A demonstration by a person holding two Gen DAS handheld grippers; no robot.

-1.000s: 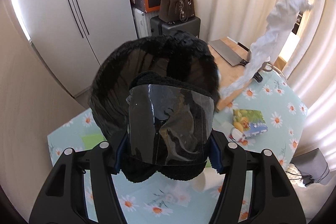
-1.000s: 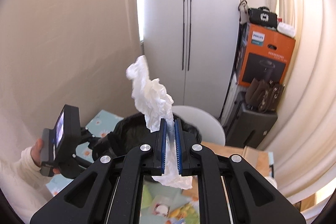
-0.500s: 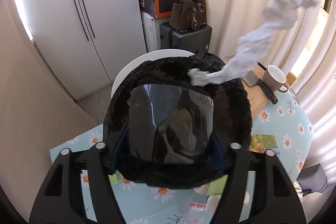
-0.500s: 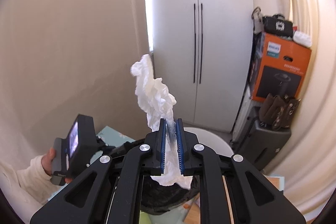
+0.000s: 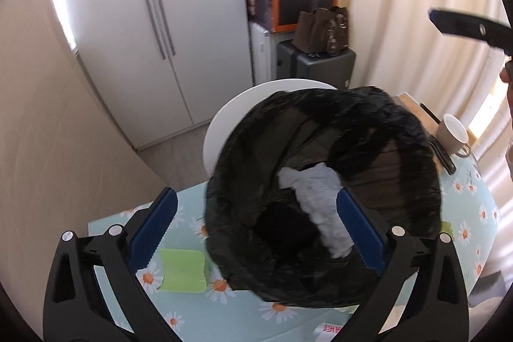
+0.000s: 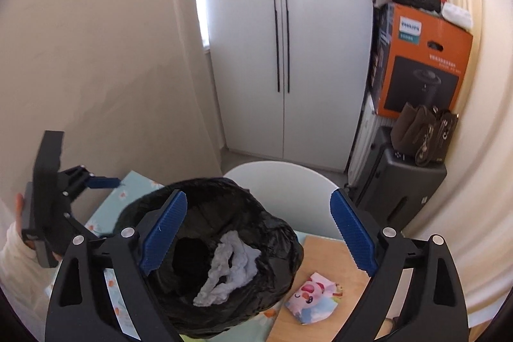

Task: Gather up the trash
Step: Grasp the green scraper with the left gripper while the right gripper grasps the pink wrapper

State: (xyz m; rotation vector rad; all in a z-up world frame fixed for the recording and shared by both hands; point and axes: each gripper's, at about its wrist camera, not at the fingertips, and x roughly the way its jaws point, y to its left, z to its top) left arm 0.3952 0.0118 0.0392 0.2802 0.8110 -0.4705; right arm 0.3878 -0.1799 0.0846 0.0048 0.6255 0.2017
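Bright daylight, fisheye edge distortion, slight blur

The black trash bag (image 5: 323, 201) hides a lot. In the left wrist view its dark bottom swallows one end of the white tissue (image 5: 320, 207), and the bag covers most of the white chair (image 5: 221, 130) behind it. Beside the bag, the mug (image 5: 453, 133) sits blurry — the knife's (image 5: 444, 157) blade is hidden behind the bag's rim. Below the bag, a red-lettered wrapper (image 5: 330, 330) is cut off by the picture's edge.
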